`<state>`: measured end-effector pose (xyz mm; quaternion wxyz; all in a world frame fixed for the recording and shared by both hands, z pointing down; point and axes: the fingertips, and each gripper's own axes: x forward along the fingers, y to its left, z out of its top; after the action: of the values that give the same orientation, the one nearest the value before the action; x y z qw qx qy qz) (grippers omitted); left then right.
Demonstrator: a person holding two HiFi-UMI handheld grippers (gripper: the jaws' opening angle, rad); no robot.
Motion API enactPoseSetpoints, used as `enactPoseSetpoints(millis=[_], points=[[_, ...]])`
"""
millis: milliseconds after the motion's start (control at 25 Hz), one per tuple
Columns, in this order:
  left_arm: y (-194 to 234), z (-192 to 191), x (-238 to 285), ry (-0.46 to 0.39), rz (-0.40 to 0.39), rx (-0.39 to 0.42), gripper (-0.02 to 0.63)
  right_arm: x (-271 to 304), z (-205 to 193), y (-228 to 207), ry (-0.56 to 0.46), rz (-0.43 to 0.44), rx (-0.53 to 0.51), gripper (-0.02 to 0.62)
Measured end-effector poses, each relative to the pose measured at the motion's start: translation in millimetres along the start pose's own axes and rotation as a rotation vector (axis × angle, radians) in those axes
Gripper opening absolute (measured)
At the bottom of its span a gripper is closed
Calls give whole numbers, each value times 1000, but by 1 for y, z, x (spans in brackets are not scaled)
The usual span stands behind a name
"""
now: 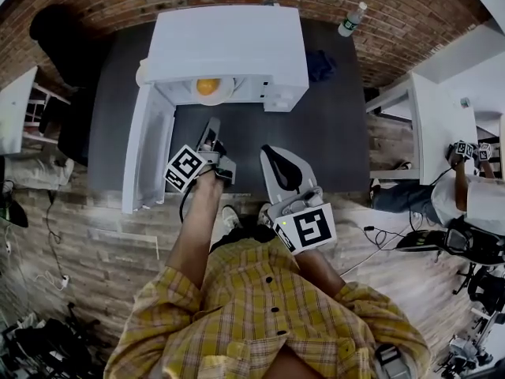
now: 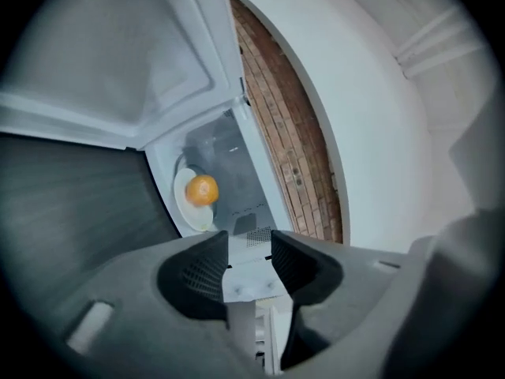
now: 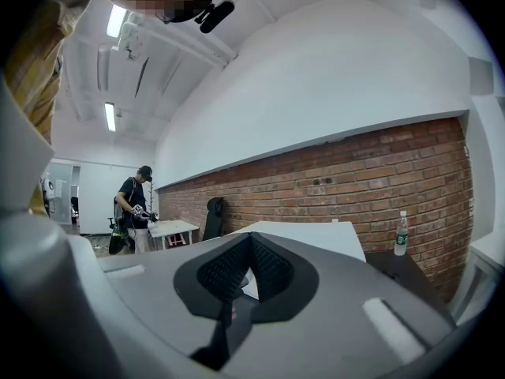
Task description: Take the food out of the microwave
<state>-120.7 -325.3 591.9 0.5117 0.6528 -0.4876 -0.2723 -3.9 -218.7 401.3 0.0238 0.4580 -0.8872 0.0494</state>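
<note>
- Left claw (image 2: 250, 263): jaws apart, nothing between them. It sits near the open front of the microwave (image 1: 229, 46), not touching.
- Right claw (image 3: 248, 239): tips together, empty. It is right of the left claw, over the near table edge.
- Orange (image 1: 207, 86) sits on a plate (image 1: 227, 91) at the cavity's front lip.
- Door (image 1: 146, 152) is swung out to the near left, its edge just left of the left claw.
- Table (image 1: 339, 133) is bare to the right; bottle (image 1: 352, 20) at the far right.

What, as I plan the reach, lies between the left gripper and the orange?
Only bare tabletop separates left gripper from orange in the microwave, head view.
</note>
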Motion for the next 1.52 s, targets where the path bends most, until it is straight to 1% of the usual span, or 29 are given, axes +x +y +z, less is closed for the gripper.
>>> enactPoseSetpoints(millis=[80,240,520,760,920,1120,1400,1520], points=[[13,1,5,-11,12,-47,169,2,-4,-1,13,1,3,3],[31,1,18,-2,28,-98,204,8,-7,-3,19,5,22,3],[62,0,37,-31,66,-215,206,13,-16,-6,40,7,20,3],[87,7,43,-74,85,-296,206,22,-14,-1,41,21,19,3],[99,9,50,-119,85,-374,206,28,-15,0,51,38,4,3],[116,15,56,-151,98,-434,206,35,-20,-2,58,39,12,3],[128,15,73,-183,110,-523,196,40,-24,-7,69,33,19,3],[130,14,82,-183,123,-529,178,40,-27,-12,78,22,23,3]])
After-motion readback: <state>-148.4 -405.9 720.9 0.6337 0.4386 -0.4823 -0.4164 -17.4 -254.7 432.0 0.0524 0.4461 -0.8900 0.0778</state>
